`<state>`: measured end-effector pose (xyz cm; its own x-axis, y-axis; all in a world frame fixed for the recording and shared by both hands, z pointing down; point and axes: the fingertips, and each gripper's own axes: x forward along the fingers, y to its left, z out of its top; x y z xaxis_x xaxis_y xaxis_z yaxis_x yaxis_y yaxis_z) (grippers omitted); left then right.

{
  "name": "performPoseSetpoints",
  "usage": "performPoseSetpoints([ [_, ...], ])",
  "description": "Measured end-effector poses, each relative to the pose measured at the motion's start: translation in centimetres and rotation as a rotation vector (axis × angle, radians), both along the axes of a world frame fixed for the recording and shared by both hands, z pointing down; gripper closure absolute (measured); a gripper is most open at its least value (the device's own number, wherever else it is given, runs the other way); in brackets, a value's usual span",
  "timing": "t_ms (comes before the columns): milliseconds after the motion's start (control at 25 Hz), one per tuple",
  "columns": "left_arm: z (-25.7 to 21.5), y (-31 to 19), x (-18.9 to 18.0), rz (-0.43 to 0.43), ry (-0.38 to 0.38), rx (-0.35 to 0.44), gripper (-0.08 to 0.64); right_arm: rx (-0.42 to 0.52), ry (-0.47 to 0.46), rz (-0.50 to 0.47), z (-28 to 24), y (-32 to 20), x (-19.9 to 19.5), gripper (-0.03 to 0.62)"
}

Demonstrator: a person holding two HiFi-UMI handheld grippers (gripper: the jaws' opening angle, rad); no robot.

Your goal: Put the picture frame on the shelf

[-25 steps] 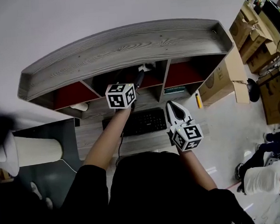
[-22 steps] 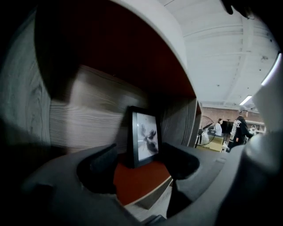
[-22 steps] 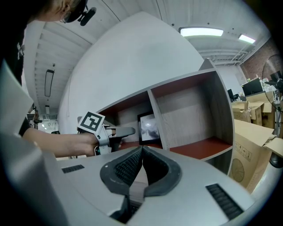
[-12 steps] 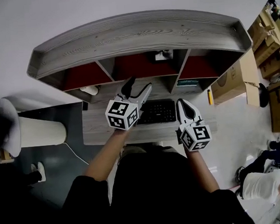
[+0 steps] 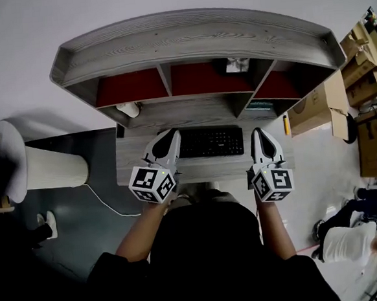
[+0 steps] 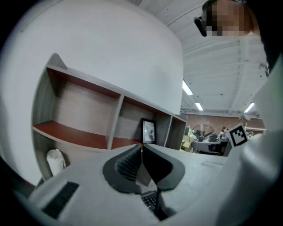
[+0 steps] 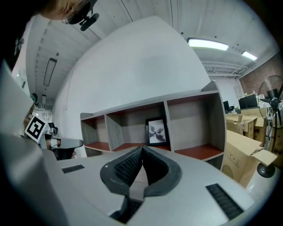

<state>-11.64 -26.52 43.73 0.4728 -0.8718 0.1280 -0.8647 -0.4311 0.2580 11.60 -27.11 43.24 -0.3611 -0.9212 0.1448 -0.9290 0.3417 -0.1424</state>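
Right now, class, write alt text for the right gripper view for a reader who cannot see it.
A picture frame stands upright in the middle compartment of a grey three-bay shelf. In front, the right gripper points at it, jaws together and empty. A cardboard box sits at right.

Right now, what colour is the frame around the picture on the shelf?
Black. The picture frame shows best in the right gripper view.

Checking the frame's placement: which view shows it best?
Right gripper view: the frame stands upright and face-on in the middle of the shelf. Left gripper view shows it smaller, angled; head view only a glimpse from above.
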Motion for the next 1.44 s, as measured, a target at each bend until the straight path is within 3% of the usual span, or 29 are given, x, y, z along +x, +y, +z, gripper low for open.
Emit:
performPoseSetpoints([
  [200, -0.4, 2.1, -6.0, -0.105, -0.039, 0.018, 0.543, -0.015, 0.009, -0.026, 0.1, 1.1, -3.3, 0.58],
  [440, -0.2, 3.8, -8.9, -0.125, -0.043, 0.016, 0.543, -0.05, 0.039, -0.026, 1.0, 3.0, -6.1, 0.58],
  [680, -0.4, 4.1, -10.1, -0.129, -0.052, 0.032, 0.543, -0.045, 0.095, -0.016, 0.7, 3.6, -6.7, 0.58],
  [1440, 0.2, 3.1, -10.7, -0.142, -0.002, 0.015, 0.543, -0.034, 0.115, -0.029, 0.4, 2.7, -6.7, 0.58],
])
